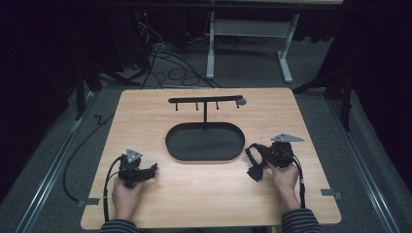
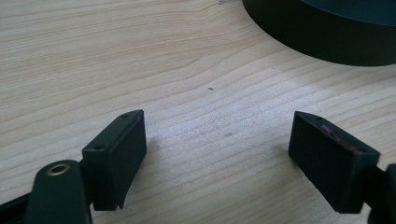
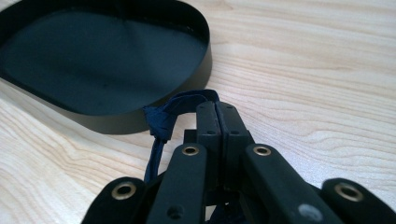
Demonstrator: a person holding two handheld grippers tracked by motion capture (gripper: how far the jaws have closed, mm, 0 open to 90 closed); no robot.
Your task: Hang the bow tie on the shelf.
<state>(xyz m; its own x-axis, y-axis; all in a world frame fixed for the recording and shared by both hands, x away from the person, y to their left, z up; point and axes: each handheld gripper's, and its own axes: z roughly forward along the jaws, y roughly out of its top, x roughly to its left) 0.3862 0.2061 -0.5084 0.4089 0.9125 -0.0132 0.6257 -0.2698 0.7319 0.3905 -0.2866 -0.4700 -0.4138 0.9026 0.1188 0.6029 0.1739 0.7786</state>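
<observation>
**Dark blue band clamped beside the black tray**

On the wooden table (image 1: 145, 204), which spans most of the high view, the largest thing is a black oval tray (image 1: 205, 141) at the middle. A thin post rises from its far edge and carries a black crossbar (image 1: 205, 99) with 4 small pegs hanging under it.

At the near left, the person's left hand grips the left gripper (image 2: 217, 156), which lies low over the bare wood, well apart from the tray's left end. In the left gripper view its 2 black jaws stand wide apart with nothing but wood grain between them, and the tray's dark wall curves across the far right corner.

At the near right, the right gripper (image 3: 217, 109) sits just beside the tray's right end, held by the person's right hand. In the right gripper view its 2 jaws are pressed flat together, and a dark blue fabric band (image 3: 161, 119) is pinched at their tips. The band loops out to the left of the jaws, bunches into a knot-like fold, and lies close against the outside of the tray's wall, above the wood.
</observation>
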